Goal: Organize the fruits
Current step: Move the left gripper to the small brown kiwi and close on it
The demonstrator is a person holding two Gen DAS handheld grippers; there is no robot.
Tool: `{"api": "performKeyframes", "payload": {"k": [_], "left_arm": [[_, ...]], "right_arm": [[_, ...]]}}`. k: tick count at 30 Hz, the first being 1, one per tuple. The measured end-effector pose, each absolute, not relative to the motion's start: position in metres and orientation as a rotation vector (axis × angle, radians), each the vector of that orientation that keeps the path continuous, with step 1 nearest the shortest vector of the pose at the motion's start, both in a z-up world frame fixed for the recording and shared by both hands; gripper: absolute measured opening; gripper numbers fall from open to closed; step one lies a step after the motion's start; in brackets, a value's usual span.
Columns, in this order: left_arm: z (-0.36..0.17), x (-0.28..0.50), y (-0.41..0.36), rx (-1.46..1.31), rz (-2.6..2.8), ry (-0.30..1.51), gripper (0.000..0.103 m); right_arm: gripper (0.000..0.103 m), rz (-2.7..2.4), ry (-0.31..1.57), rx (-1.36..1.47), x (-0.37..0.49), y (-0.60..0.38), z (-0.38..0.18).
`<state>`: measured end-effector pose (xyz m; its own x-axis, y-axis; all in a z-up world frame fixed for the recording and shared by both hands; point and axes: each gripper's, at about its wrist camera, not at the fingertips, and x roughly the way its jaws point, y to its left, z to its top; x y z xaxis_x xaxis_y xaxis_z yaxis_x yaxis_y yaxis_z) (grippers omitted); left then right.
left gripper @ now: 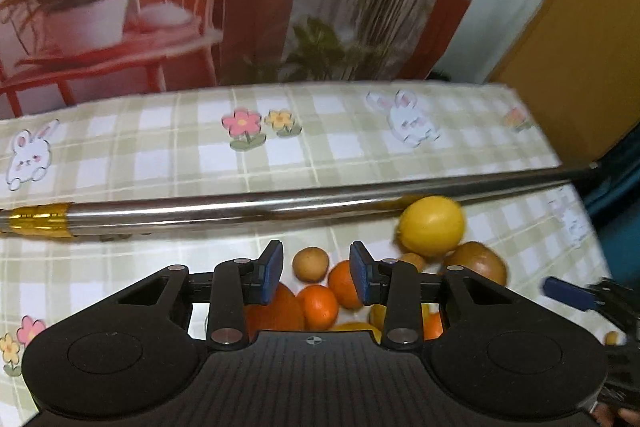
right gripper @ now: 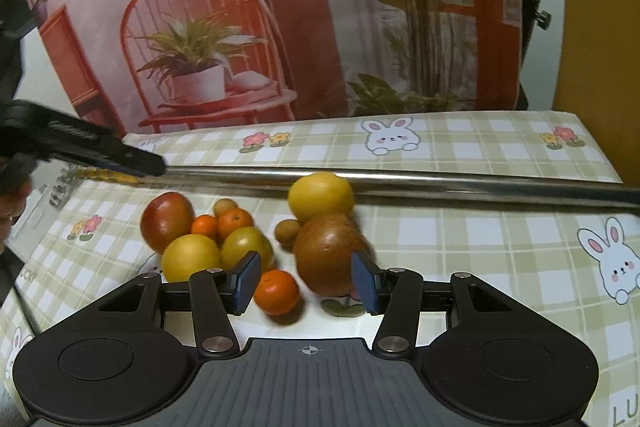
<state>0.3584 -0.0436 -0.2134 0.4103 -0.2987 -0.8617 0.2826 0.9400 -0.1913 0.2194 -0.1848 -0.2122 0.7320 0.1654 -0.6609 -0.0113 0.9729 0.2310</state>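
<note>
Checked bunny tablecloth [right gripper: 460, 227] is carrying a fruit pile [right gripper: 224, 239] before a steel pole [right gripper: 440, 185]. Right gripper [right gripper: 306, 279] is hovering nearest, jaws apart and empty, straddling a mandarin [right gripper: 277, 291]; left gripper [left gripper: 316, 273] is hanging empty over the oranges [left gripper: 318, 303].

The table [right gripper: 460, 239] wears a cloth checked in pale green and white, printed with white rabbits and pink and yellow flowers. At mid-frame lie a yellow lemon [right gripper: 321, 197], a red-brown apple [right gripper: 332, 255], small orange tangerines [right gripper: 277, 291] and a red-green mango [right gripper: 166, 221]. A silver pole [right gripper: 440, 185] has a gold band. Behind, the backdrop [right gripper: 280, 27] shows orange-red.
</note>
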Motion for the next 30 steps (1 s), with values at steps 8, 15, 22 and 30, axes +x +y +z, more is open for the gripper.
{"api": "performKeyframes", "payload": {"k": [8,15,22,30], "left_arm": [[-0.251,0.388,-0.056,-0.005,-0.324,1.219,0.028],[-0.258,0.393,-0.057,-0.037,-0.346,1.246,0.028],[-0.262,0.394,-0.055,-0.068,-0.343,1.244,0.028],[-0.246,0.385,-0.051,-0.081,-0.369,1.194,0.026]], "right_arm": [[0.047,0.086,0.75,0.249,0.223,-0.197,-0.218],[0.047,0.083,0.759,0.272,0.225,-0.202,-0.222],[0.047,0.082,0.762,0.281,0.227,-0.203,-0.224],[0.047,0.08,0.765,0.291,0.226,-0.204,-0.225]]}}
